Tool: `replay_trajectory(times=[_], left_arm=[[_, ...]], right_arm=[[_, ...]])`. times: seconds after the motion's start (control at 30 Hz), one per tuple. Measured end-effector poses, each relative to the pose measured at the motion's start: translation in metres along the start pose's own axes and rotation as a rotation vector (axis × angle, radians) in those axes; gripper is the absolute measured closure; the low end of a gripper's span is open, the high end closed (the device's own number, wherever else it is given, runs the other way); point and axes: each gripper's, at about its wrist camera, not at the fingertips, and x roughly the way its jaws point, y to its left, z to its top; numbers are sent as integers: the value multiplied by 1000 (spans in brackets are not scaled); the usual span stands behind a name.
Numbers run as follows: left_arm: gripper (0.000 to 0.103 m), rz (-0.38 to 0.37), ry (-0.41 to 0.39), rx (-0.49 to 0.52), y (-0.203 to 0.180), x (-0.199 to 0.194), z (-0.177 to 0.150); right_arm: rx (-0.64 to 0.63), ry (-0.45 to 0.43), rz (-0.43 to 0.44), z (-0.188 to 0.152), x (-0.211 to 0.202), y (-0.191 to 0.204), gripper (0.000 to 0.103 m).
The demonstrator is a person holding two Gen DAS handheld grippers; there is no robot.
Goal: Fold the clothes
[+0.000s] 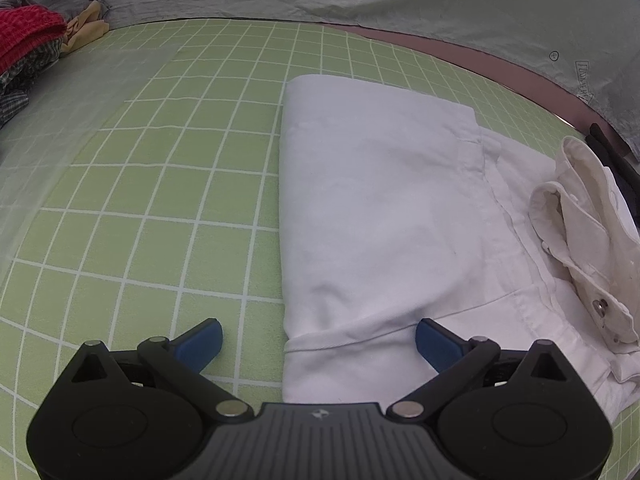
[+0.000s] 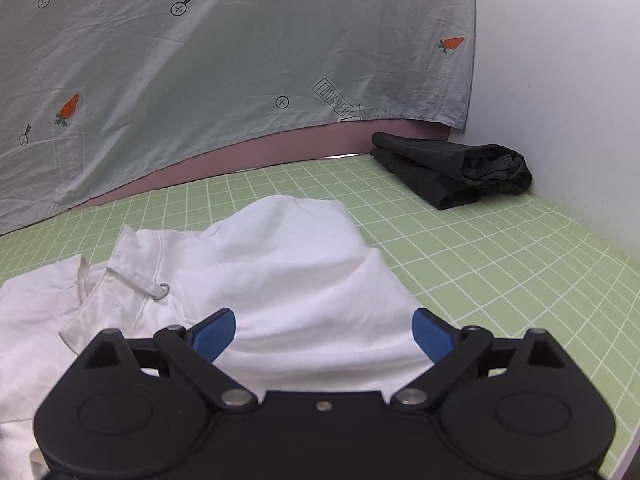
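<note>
— What are your fingers doing?

— My left gripper [image 1: 318, 344] is spread wide and holds nothing; its blue fingers [image 1: 200, 340] straddle the near left edge of the white garment [image 1: 380, 208], one over the green grid mat [image 1: 160, 184], the other over the cloth. My right gripper [image 2: 324, 334] is just as wide and empty, both fingers [image 2: 432, 336] above a raised hump of the same garment [image 2: 288, 272]. Whether any finger touches the cloth, I cannot tell.

— Where does the garment lie?

— Flat on the mat [image 2: 500, 240] covering the bench, just ahead of both grippers. In the left view its left side is a smooth folded panel with a straight edge; to the right lies a bunched cuff [image 1: 588, 248] with a metal snap. In the right view a strap with a metal ring [image 2: 160, 291] sits on the cloth to the left.

— And farther off?

— A folded black garment [image 2: 452, 168] lies at the far right corner, well apart. A pile of clothes [image 1: 28, 48], red on top, sits far left. Behind hangs a grey sheet [image 2: 224, 60] printed with carrots.
</note>
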Motion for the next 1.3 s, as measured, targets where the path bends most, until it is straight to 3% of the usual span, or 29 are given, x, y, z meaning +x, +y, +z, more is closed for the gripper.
replay_trajectory(times=[0.07, 0.13, 0.17, 0.27, 0.33, 0.43, 0.67, 0.77, 1.03, 1.13, 1.3], left_arm=[[16, -2, -8, 5, -3, -2, -1], [38, -4, -16, 10, -7, -4, -2], [45, -4, -20, 13, -8, -5, -3], [57, 35, -26, 12, -17, -7, 0], [73, 28, -51, -16, -28, -15, 4], [84, 6, -96, -68, -44, -29, 12], [90, -45, -200, -188, -84, -61, 30], [90, -97, -223, -144, -130, -67, 35], [88, -145, -136, -14, -247, -25, 18], [86, -131, -91, -1, -268, -1, 7], [83, -134, -66, -57, -270, 17, 5]], right_arm=[[13, 17, -3, -2, 0, -9, 7], [27, 34, -5, -5, 1, -18, 7], [40, 38, 1, -6, 1, -23, 7], [58, 41, 0, -11, 7, -36, 7], [58, 58, 8, -12, 15, -45, 7], [51, 72, 13, -10, 23, -59, 7], [50, 91, 37, -3, 38, -98, 7], [50, 98, 38, -1, 45, -116, 7], [92, 129, 72, 0, 60, -163, 7], [94, 129, 91, 1, 64, -176, 7], [103, 163, 99, -5, 73, -190, 7]])
